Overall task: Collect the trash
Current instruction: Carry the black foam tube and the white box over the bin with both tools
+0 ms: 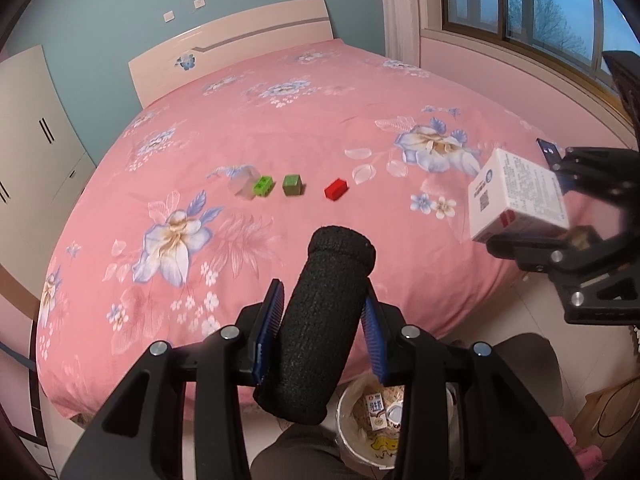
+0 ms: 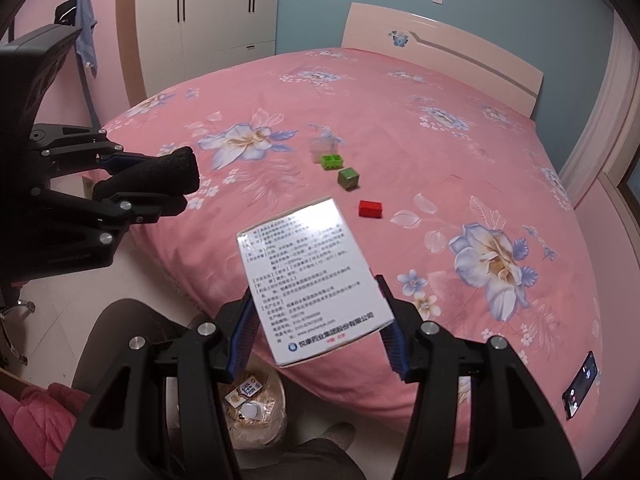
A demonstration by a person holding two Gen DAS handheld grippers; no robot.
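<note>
Cardboard and knit, both light loads over the bin
Right gripper clamped the stiff white carton across its sides at lower centre; left gripper squeezed a soft black sleeve, probably fabric, above the bin.

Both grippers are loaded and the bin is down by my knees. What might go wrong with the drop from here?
1. The white box is held only by its lower end in the right gripper and sticks out tilted; it may pivot or slip.
2. The trash bin has a small mouth partly hidden behind both grippers, so a drop could miss.
3. The black sleeve in the left gripper is long and soft; it may drape over the rim.
</note>
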